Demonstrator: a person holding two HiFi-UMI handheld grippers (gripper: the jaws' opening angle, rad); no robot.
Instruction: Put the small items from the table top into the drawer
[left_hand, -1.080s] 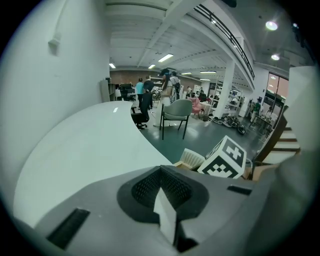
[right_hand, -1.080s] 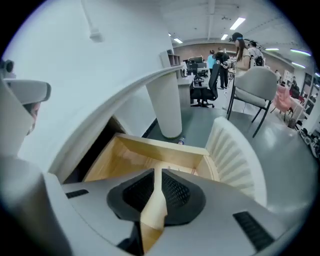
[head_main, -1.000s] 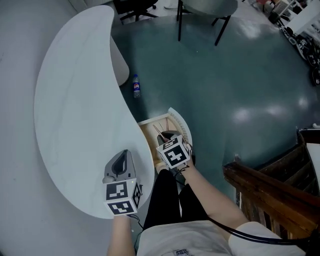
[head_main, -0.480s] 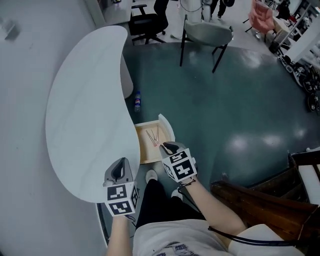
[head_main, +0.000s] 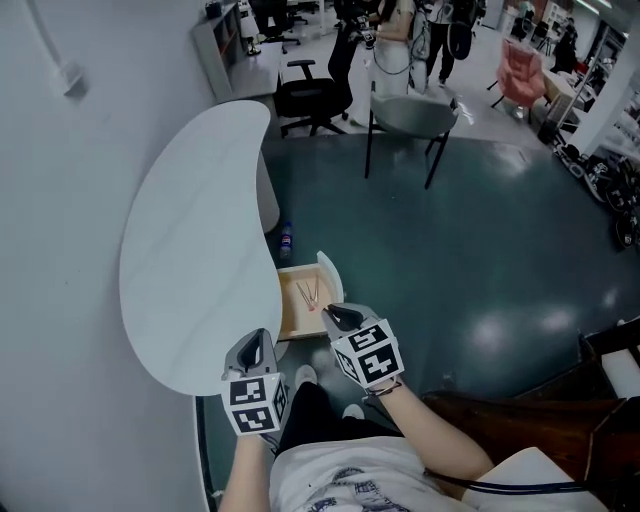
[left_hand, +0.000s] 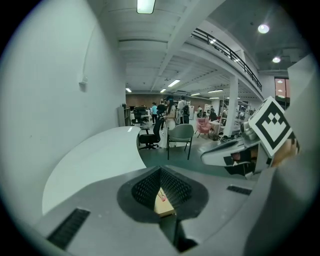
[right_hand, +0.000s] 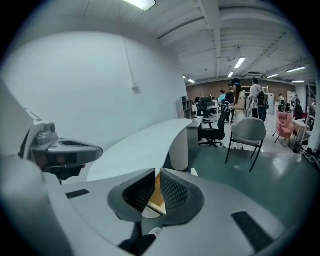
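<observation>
Left gripper (head_main: 256, 342) fingers were pressed together, empty, beside white curved tabletop (head_main: 190, 250). Right gripper (head_main: 338, 316) fingers had just been closing, slim gap, empty; thin sticks (head_main: 306, 292) lay in the open wooden drawer (head_main: 290, 320).

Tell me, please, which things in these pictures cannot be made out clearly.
- Thin items in the drawer: head view, too small to name.
- Bottle on the floor: head view, label too small to read.
- Dark wooden furniture: head view, cut off by the right edge, so its kind is unclear.
- Base of the table: head view, mostly hidden under the tabletop.
</observation>
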